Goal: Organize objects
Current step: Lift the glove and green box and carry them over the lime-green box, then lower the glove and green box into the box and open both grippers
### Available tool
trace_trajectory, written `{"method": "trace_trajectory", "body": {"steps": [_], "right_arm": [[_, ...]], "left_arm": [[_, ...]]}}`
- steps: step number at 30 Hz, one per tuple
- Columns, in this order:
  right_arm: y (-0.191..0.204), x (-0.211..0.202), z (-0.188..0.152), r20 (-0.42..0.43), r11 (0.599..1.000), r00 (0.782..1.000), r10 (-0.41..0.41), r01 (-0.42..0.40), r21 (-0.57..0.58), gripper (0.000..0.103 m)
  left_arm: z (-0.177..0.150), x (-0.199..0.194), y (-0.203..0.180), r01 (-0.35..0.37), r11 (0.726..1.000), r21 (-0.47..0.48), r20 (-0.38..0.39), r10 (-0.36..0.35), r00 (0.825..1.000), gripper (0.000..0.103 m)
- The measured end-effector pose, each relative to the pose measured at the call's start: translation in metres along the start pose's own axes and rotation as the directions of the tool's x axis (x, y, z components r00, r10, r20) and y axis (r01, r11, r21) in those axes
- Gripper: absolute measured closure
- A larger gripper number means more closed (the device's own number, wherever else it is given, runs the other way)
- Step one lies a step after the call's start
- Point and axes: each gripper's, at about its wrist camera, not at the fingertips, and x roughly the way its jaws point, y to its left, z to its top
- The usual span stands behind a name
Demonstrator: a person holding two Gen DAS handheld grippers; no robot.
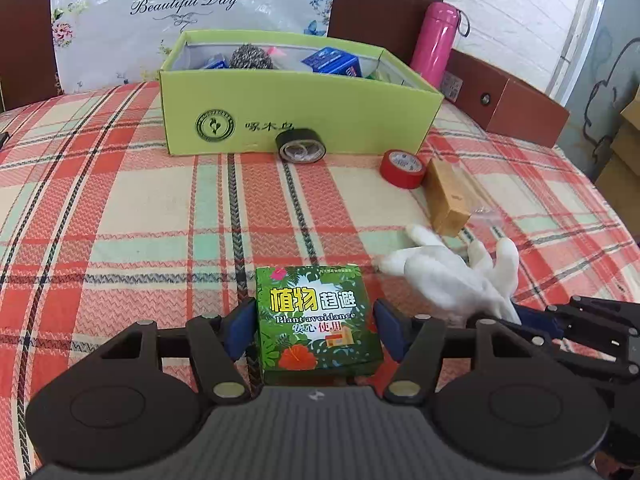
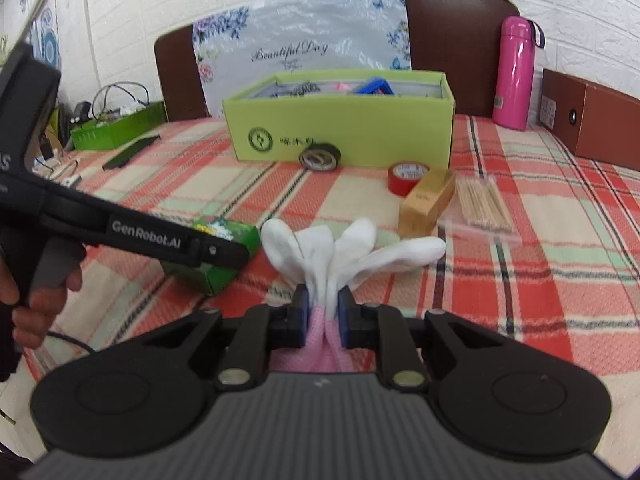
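The left gripper (image 1: pixel 316 322) straddles the green leaf-print box (image 1: pixel 316 316), pads at its sides, near the plaid bedspread's (image 1: pixel 120 208) front edge. The right gripper (image 2: pixel 323 312) pinches the white glove (image 2: pixel 340 248) tight.

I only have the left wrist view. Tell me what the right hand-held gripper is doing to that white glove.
Observer: The right hand-held gripper is shut on the white glove, pinching it at its pink cuff.
Operator: Report what lies past the gold box on its right.
Observer: A clear pack of thin wooden sticks lies alongside the gold box.
Operator: Now describe what is off my left edge.
Observer: A green basket with cables in it sits at the far left, beyond the plaid cloth.
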Motion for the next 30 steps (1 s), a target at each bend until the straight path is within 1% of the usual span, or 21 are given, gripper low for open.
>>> {"method": "trace_trajectory", "body": {"steps": [4, 8, 12, 16, 19, 23, 26, 30], "right_arm": [[-0.008, -0.011, 0.024, 0.060, 1.000, 0.998, 0.003, -0.003, -0.006, 0.089], [-0.022, -0.015, 0.056, 0.128, 1.000, 0.992, 0.000, 0.000, 0.005, 0.089], [-0.029, -0.012, 0.094, 0.207, 0.999, 0.978, -0.006, 0.014, -0.036, 0.089], [-0.036, 0.002, 0.128, 0.277, 0.996, 0.961, -0.027, 0.049, -0.072, 0.089], [-0.045, 0.020, 0.152, 0.309, 0.994, 0.950, -0.038, 0.068, -0.088, 0.088], [-0.057, 0.053, 0.174, 0.327, 0.983, 0.942, -0.073, 0.122, -0.133, 0.088], [-0.066, 0.077, 0.184, 0.317, 0.979, 0.945, -0.077, 0.132, -0.155, 0.088], [-0.072, 0.109, 0.189, 0.305, 0.970, 0.948, -0.091, 0.154, -0.189, 0.088]], "left_arm": [[0.019, -0.014, -0.003, 0.029, 1.000, 0.009, 0.065, -0.030, 0.997, 0.037], [0.048, -0.030, -0.003, 0.048, 0.999, 0.008, 0.152, -0.049, 0.987, 0.037], [0.083, -0.039, 0.001, 0.058, 0.998, -0.017, 0.227, -0.053, 0.972, 0.037], [0.117, -0.035, 0.004, 0.047, 0.998, -0.033, 0.282, -0.035, 0.959, 0.037], [0.144, -0.023, 0.011, 0.049, 0.997, -0.060, 0.298, -0.029, 0.954, 0.037], [0.170, -0.002, 0.017, 0.037, 0.996, -0.084, 0.303, -0.010, 0.953, 0.037], [0.183, 0.017, 0.023, 0.027, 0.995, -0.095, 0.287, 0.002, 0.958, 0.037], [0.194, 0.040, 0.029, 0.008, 0.995, -0.098, 0.269, 0.019, 0.963, 0.037]]}}
